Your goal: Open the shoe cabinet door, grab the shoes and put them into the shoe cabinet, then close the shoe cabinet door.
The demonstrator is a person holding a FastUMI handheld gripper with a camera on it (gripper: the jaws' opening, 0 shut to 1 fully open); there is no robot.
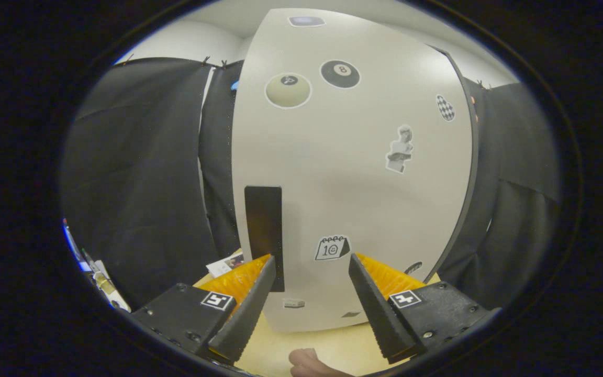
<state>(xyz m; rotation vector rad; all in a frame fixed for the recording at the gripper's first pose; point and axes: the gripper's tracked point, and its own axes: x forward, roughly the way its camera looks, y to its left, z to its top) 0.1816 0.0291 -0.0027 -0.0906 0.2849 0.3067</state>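
With the gripper (311, 272) held wide open and empty, the stiff, light-swinging shoe cabinet door (354, 173) is judged best taken by its dark handle (264, 230).

Parted claw (312, 283) before cabinet door (354, 173)

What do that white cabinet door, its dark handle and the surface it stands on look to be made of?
The shoe cabinet door looks like smooth matte white laminate or painted board, evenly coloured with stickers lying flat on it. Its handle, a dark rectangular strip, has a faint sheen, perhaps plastic or coated metal. The tabletop seems pale wood or wood-look laminate. The gripper faces the door with jaws open.
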